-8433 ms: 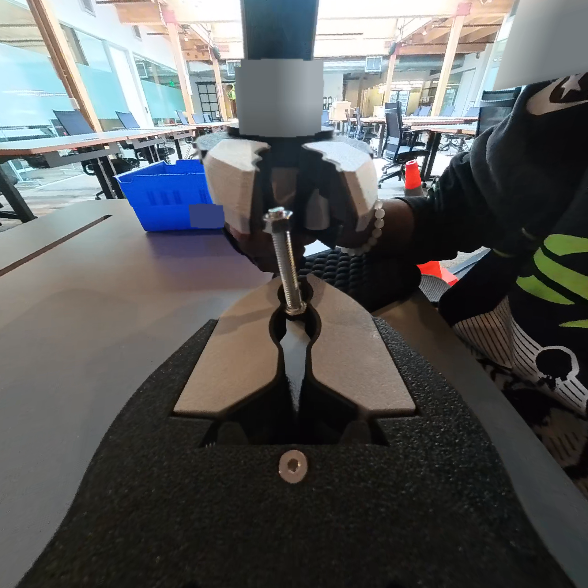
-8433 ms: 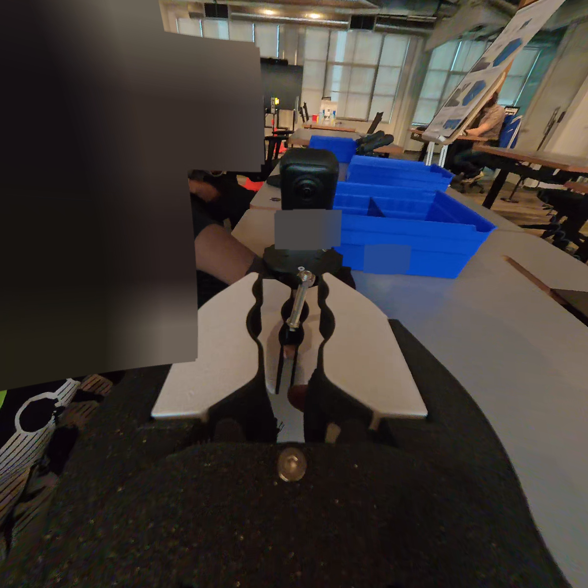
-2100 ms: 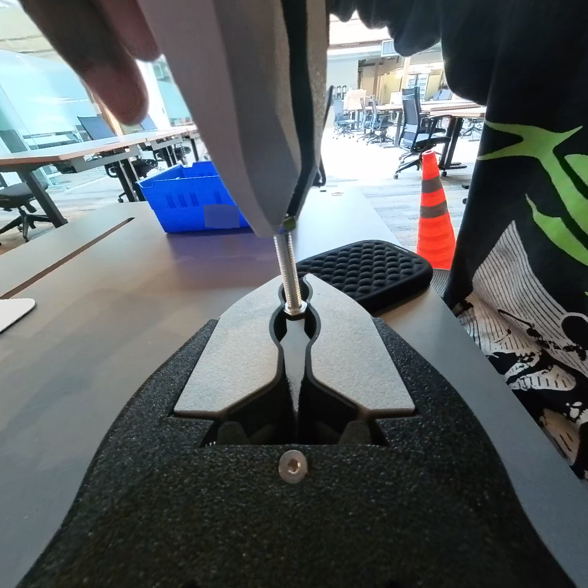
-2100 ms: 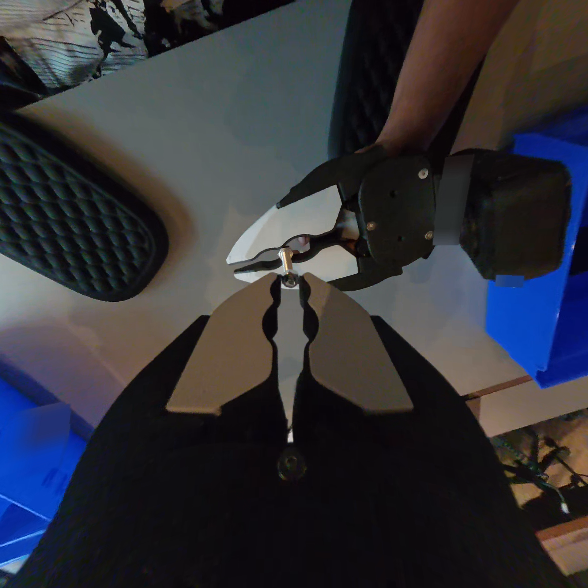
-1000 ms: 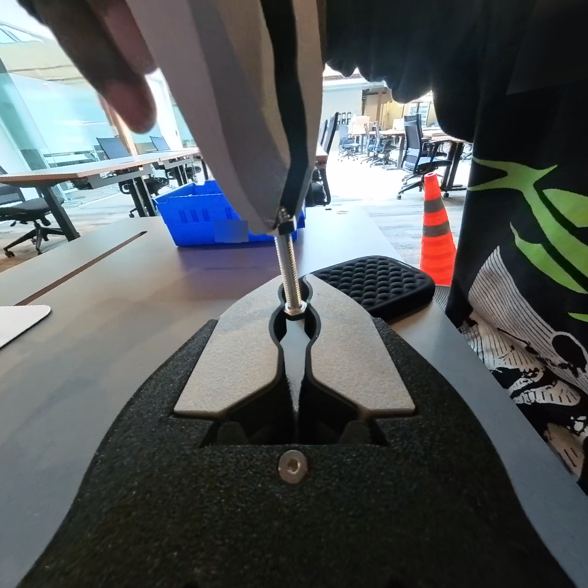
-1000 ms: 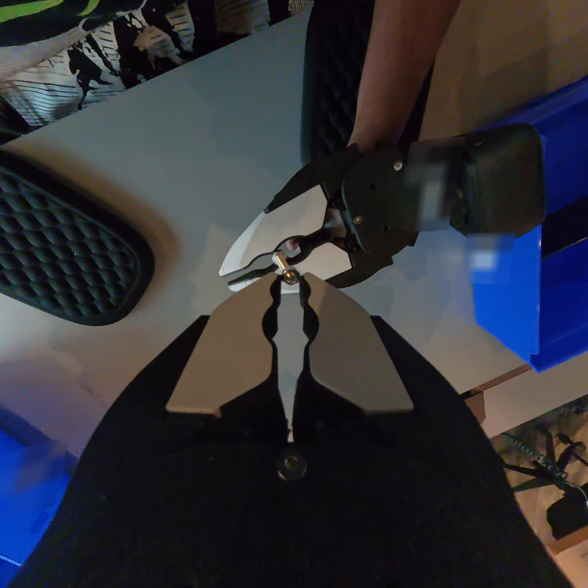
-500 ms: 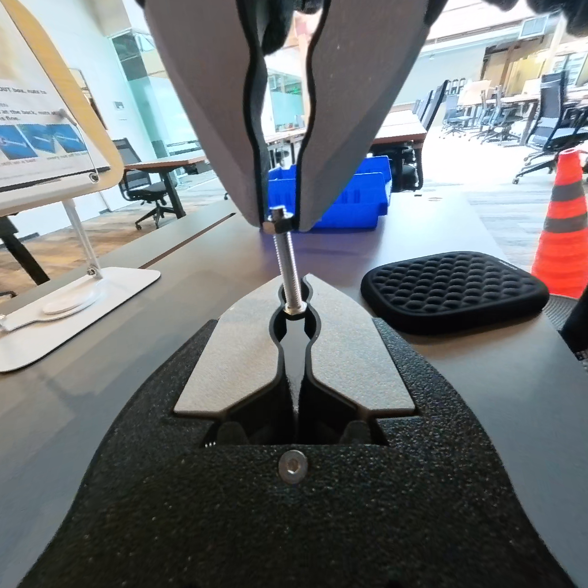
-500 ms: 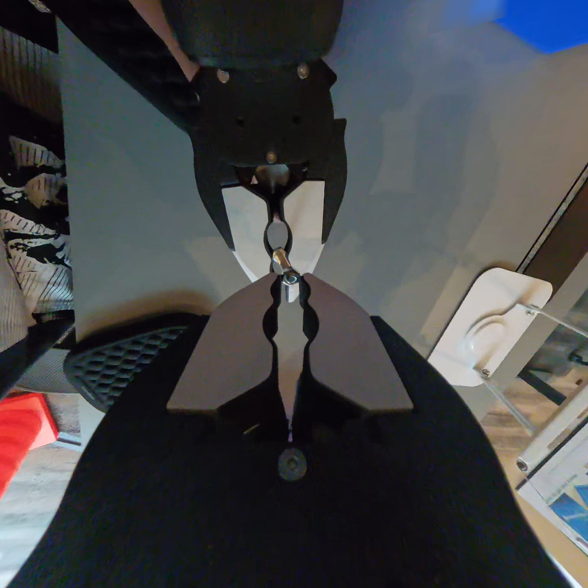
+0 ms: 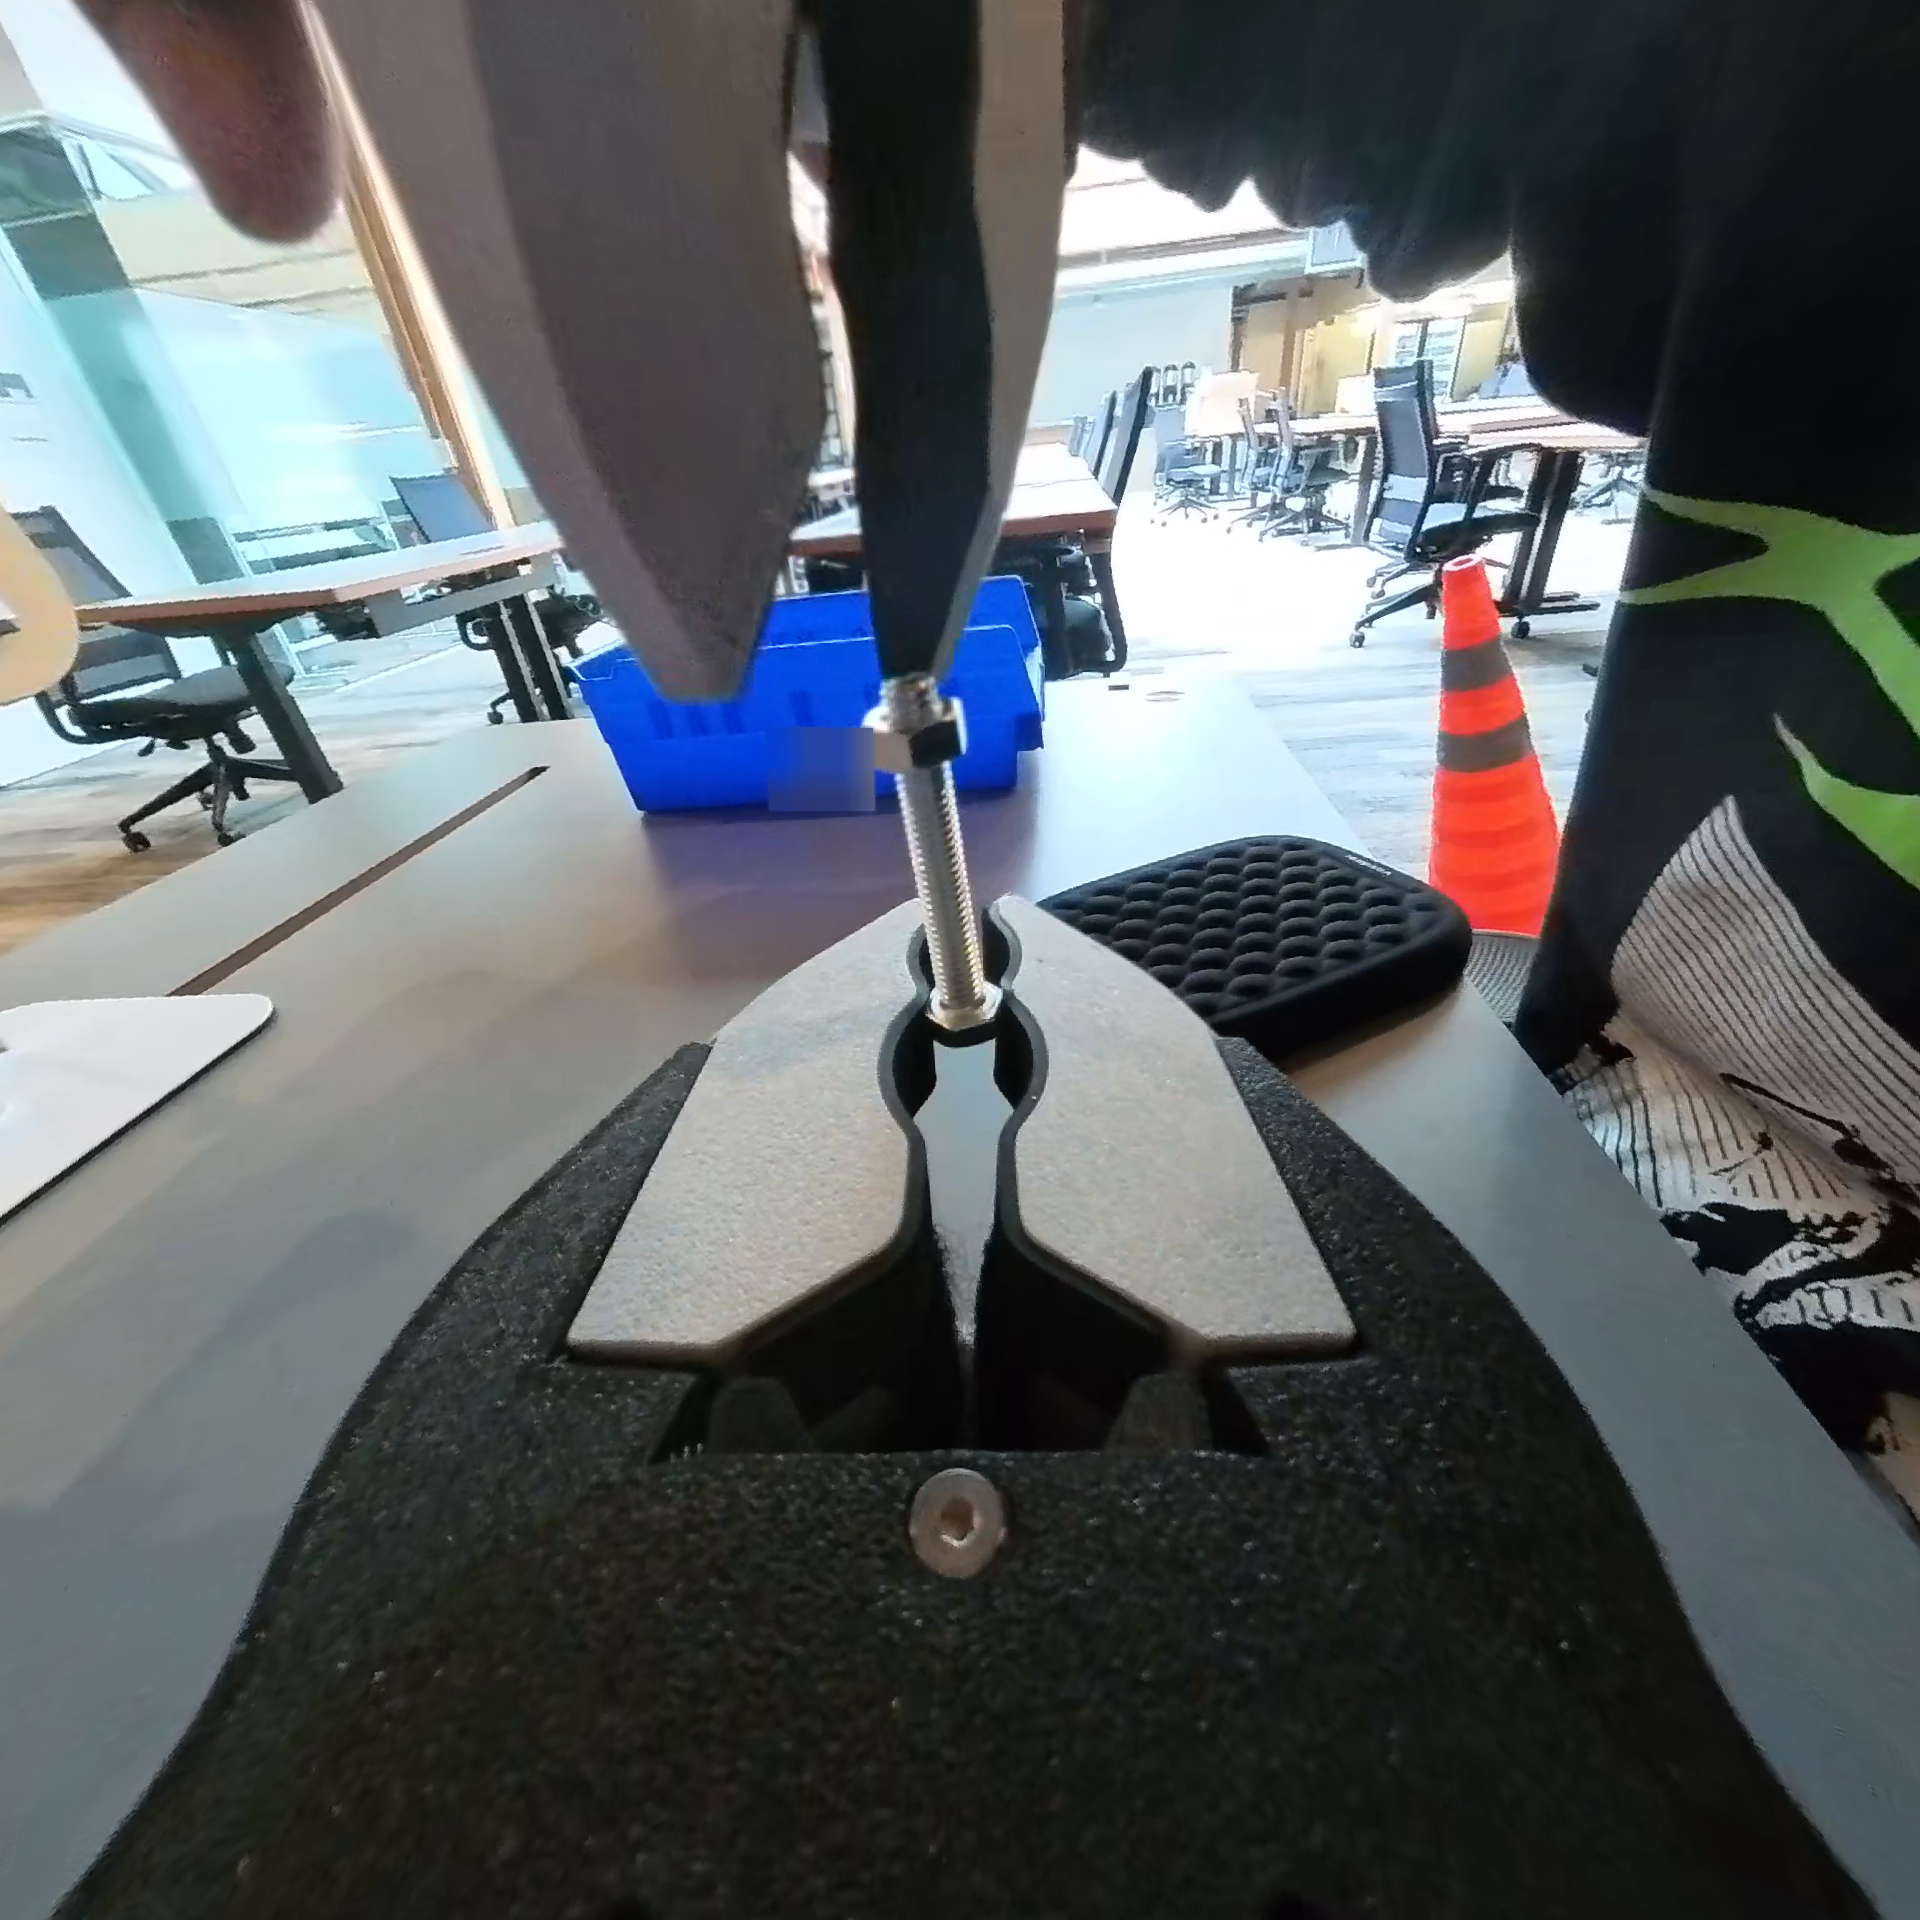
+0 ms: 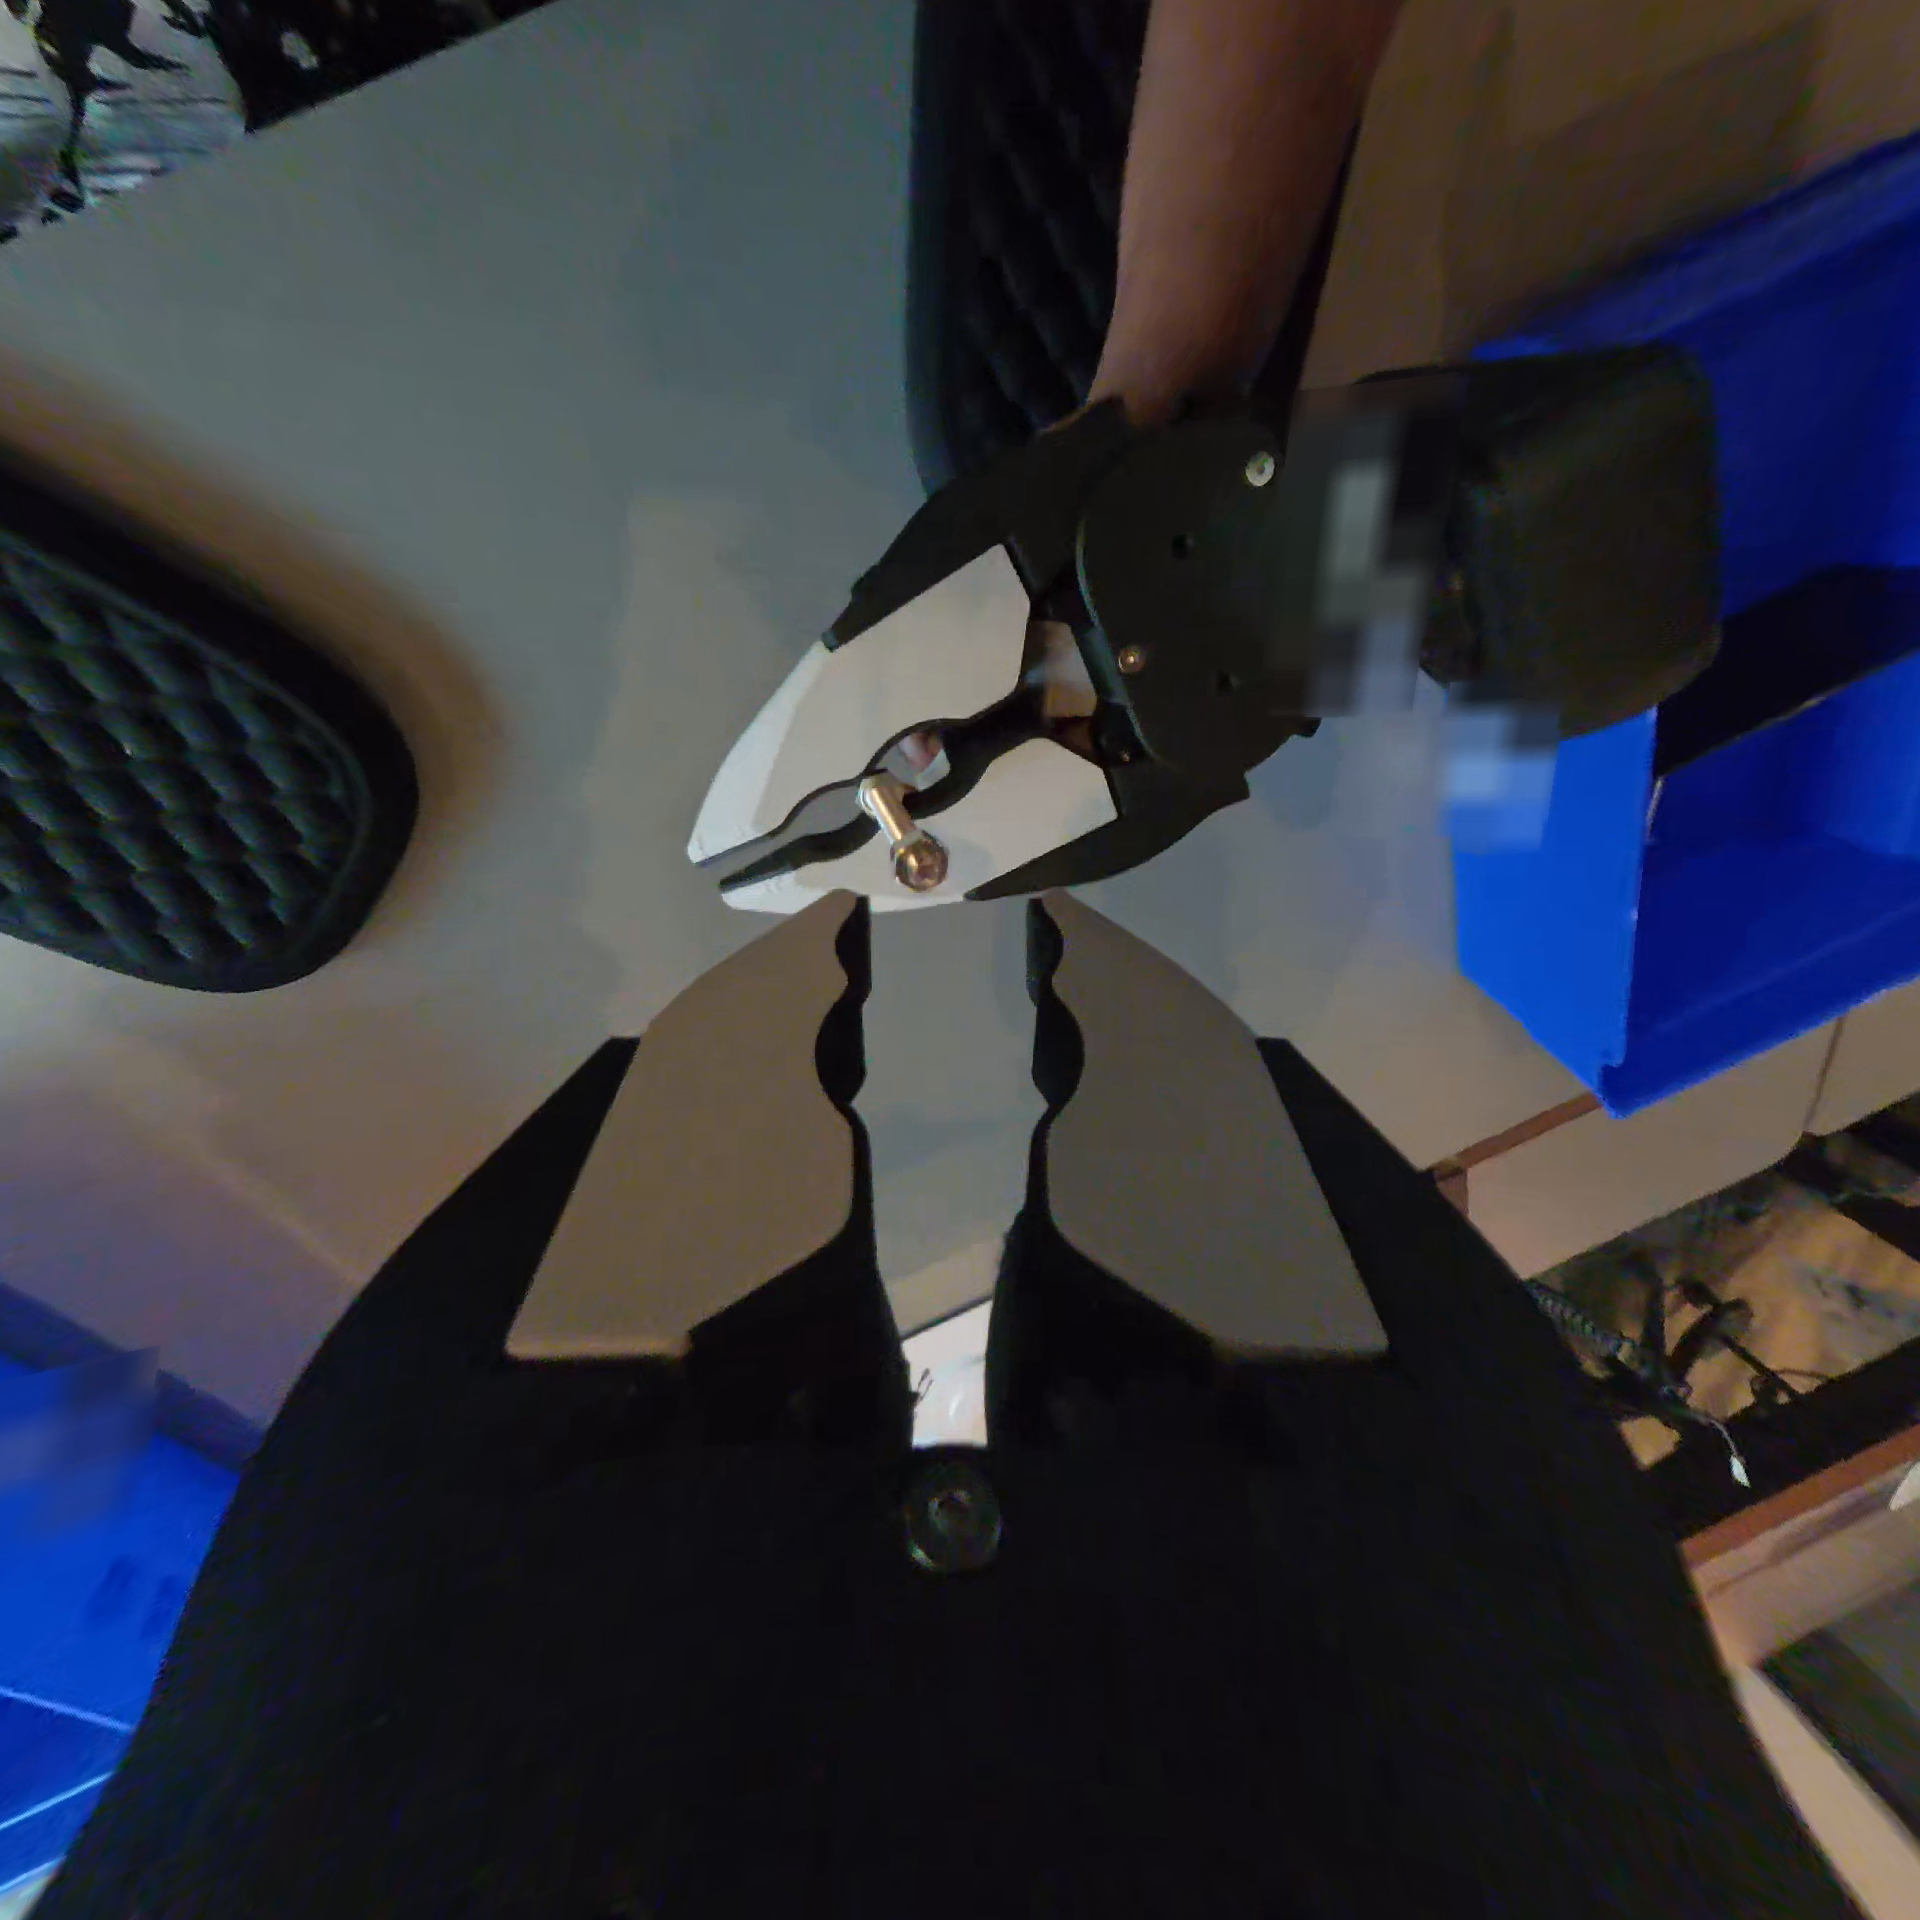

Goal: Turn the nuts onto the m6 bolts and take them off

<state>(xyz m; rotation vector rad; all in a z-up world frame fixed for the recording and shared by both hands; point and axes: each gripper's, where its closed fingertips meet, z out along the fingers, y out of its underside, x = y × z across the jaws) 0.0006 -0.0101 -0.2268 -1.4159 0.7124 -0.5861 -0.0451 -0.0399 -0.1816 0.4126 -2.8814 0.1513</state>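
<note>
Your left tongs (image 9: 961,987) pinch bolt (image 9: 940,862) shank upright in notch. Nut (image 9: 920,732) sits at top end, just under your right tongs (image 10: 951,914), spread, touching nothing.

Risk: regrip off-centre, nut cocks or drops; twist may spin bolt in notch.

Blue bin (image 9: 717,727) beyond tongs, contents hidden.

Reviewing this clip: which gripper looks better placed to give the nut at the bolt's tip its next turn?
Probably the right gripper: open, just above the nut. The left gripper is clamped on the bolt, steadying it.
</note>
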